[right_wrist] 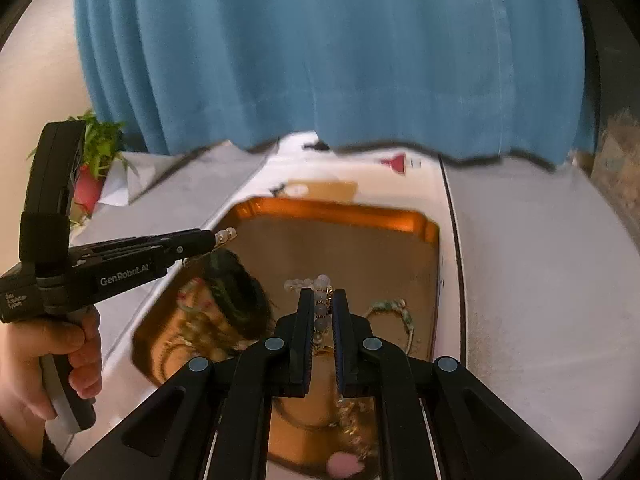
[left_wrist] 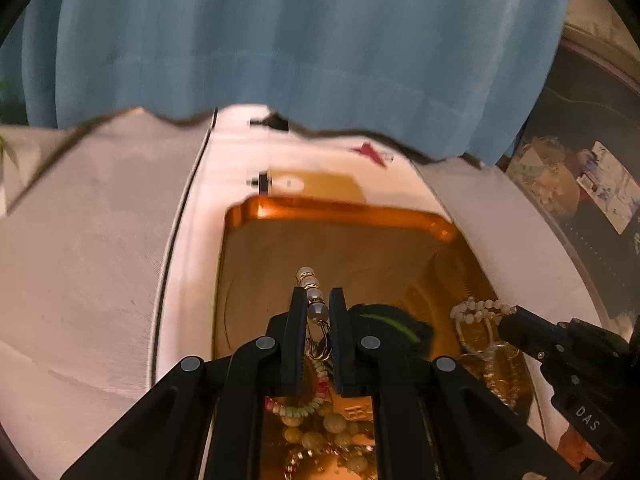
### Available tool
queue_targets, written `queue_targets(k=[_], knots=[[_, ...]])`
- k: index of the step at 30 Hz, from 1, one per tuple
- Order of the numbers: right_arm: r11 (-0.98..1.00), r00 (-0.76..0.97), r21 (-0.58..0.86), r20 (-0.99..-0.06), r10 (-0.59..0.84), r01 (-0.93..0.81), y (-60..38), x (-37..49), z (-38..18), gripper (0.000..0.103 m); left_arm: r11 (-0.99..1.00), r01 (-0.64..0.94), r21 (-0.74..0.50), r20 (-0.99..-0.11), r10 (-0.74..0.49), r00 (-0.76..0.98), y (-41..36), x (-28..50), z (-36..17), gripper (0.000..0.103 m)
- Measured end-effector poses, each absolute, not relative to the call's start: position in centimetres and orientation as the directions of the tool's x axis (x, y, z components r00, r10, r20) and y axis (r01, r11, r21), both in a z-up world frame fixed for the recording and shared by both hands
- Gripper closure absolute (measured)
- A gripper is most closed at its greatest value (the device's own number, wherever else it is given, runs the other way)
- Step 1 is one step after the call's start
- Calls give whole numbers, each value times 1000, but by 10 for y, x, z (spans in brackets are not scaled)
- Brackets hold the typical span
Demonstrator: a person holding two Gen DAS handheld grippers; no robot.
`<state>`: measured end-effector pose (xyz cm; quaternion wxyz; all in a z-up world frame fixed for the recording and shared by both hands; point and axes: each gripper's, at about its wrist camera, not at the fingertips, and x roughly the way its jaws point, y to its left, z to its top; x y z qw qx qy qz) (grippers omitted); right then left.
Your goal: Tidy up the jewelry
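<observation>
A gold tray (left_wrist: 340,210) lies on a white cloth and holds several bead pieces. My left gripper (left_wrist: 318,295) is shut on a strand of pale round beads with gold spacers (left_wrist: 310,280), above the tray's near half. In the right wrist view the left gripper (right_wrist: 214,238) hangs over the tray's left rim, beads (right_wrist: 226,235) poking from its tip. My right gripper (right_wrist: 323,297) is shut on a whitish bead strand (right_wrist: 320,312). From the left wrist view, the right gripper (left_wrist: 506,319) carries small white beads (left_wrist: 476,309) over the tray's right side.
In the tray lie a dark green-striped fabric piece (left_wrist: 394,322), a pink-and-green bead bracelet (left_wrist: 308,404) and a green bead bracelet (right_wrist: 390,306). A blue curtain (right_wrist: 320,60) hangs behind the table. A potted plant (right_wrist: 98,144) stands far left. A hand (right_wrist: 44,356) grips the left tool.
</observation>
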<state>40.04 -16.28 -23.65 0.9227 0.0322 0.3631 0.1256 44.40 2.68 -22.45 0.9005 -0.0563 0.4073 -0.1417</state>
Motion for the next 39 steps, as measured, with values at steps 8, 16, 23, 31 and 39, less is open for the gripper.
queue_targets(k=[8,16,23,31,39], knots=[[972,671,123,-706,227,-200,-159,419,-259,94,966,166,-197,-755,-258,603,34,458,-243,94],[970,642,100,-734,222,-222,-145,414,-267,62,970,179,-162,-735,-240,634,31,444,-229,33],[978,677,106,-708,202,-181,-149,388,-250,41,972,197,-130,-709,-230,667,26,399,-197,25],[979,698,118,-687,203,-167,-141,310,-202,35,964,216,-158,-663,-266,700,26,298,-131,22],[989,694,133,-706,140,-64,-134,197,-129,33,958,231,-170,-621,-286,730,12,179,-58,17]])
